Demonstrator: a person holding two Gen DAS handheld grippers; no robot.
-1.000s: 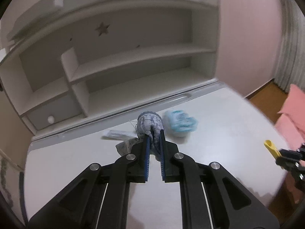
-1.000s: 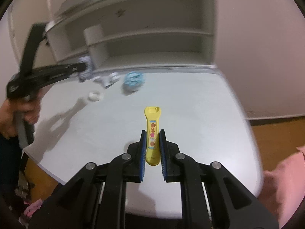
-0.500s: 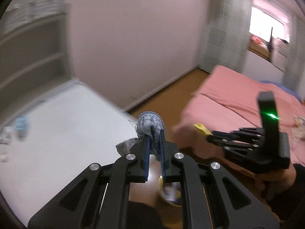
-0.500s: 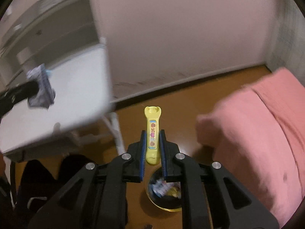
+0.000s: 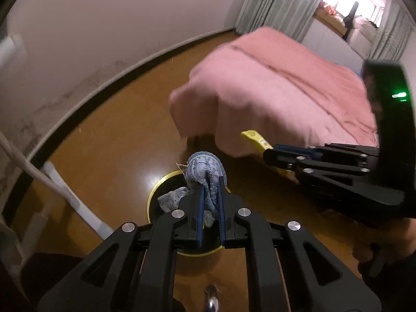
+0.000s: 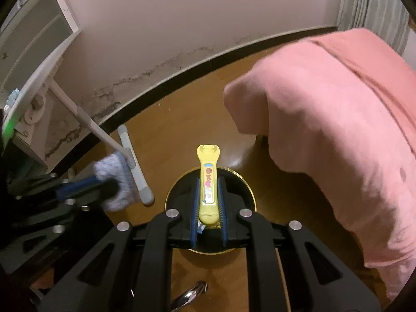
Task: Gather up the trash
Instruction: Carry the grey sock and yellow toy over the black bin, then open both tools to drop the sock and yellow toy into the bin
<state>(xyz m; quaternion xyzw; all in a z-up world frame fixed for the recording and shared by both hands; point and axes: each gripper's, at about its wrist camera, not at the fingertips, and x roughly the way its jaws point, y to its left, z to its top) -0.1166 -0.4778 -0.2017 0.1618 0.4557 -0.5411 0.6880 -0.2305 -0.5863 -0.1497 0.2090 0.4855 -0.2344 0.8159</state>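
A pink bed cover (image 6: 338, 130) is lying ahead and right of the right gripper (image 6: 209, 182). A yellow-rimmed bin (image 6: 248, 186) is sitting on the wooden floor directly below both tools. The left gripper (image 5: 209, 187) is clamping a grey-blue sock (image 5: 205, 169) above it; the right one is pinching a yellow plastic strip (image 6: 208, 179).

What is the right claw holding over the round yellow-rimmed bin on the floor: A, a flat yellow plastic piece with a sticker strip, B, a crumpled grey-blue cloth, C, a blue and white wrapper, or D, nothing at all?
A: in the right wrist view the right claw is clamped on the flat yellow plastic piece directly above the bin; the grey-blue cloth is in the left claw.
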